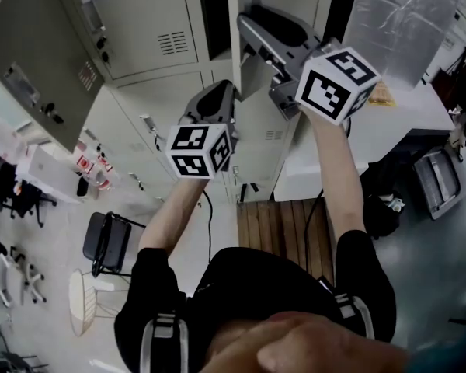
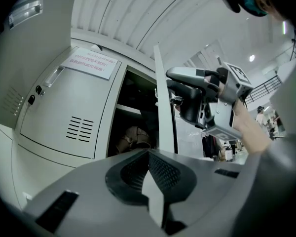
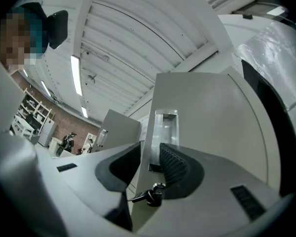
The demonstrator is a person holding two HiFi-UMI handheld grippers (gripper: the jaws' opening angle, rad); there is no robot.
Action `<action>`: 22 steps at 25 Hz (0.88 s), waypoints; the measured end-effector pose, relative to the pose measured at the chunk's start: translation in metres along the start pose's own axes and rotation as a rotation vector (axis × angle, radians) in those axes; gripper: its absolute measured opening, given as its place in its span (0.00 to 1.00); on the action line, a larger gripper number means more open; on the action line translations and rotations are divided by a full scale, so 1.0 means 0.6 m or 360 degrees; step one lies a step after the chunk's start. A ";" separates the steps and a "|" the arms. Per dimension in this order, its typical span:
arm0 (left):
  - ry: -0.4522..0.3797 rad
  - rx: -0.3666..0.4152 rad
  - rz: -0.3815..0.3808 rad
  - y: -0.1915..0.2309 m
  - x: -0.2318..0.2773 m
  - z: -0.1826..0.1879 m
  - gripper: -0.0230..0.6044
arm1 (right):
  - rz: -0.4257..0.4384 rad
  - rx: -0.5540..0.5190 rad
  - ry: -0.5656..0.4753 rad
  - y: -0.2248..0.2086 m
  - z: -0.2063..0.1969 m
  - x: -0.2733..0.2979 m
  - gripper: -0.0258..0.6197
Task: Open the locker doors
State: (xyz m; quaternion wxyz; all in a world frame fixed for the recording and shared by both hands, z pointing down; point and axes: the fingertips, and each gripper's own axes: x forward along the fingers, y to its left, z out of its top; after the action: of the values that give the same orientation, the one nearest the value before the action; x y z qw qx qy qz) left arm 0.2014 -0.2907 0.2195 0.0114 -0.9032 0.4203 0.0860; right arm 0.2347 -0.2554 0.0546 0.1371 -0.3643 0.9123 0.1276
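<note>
Both bare forearms reach forward and up toward the grey lockers, the right one further in than the left. The right gripper [image 3: 150, 152] points slightly upward at the free edge of the open locker door [image 3: 212, 122]. Its jaws stand partly apart, one on each side of that edge, and no firm clamp shows. The door's clear label holder [image 3: 165, 127] rises just beyond the fingertips, and a key [image 3: 152, 196] sticks out of the lock low between the jaws. The left gripper [image 2: 149, 157] hangs just left of that door, jaws fully together on nothing. Left of the door lies its dark compartment with a brownish bag [image 2: 133, 137] inside, then a shut door [image 2: 74, 112] bearing a notice [image 2: 91, 63]. Further left another door [image 1: 39, 61] stands swung out. Below the door are a wooden platform [image 1: 283, 224] and a pale floor, with a black chair [image 1: 105, 239] to the left.
</note>
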 end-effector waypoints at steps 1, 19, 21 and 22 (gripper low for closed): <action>0.0001 0.0006 -0.0009 -0.009 -0.001 0.001 0.05 | -0.0022 -0.0033 0.0007 0.001 0.003 -0.008 0.23; -0.0028 0.0097 -0.0272 -0.180 -0.003 0.020 0.05 | -0.0198 -0.0335 0.0023 0.003 0.049 -0.152 0.25; -0.0029 0.0099 -0.0307 -0.195 0.002 0.020 0.05 | -0.0227 -0.0365 0.0022 -0.002 0.053 -0.164 0.25; -0.0033 0.0094 -0.0321 -0.203 0.005 0.021 0.05 | -0.0241 -0.0394 0.0019 -0.004 0.056 -0.171 0.25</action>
State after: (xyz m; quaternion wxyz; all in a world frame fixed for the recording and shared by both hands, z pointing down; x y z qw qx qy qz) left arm 0.2939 -0.2131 0.2004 0.0510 -0.9393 0.3295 0.0813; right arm 0.3128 -0.1813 0.0582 0.0950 -0.4469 0.8602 0.2264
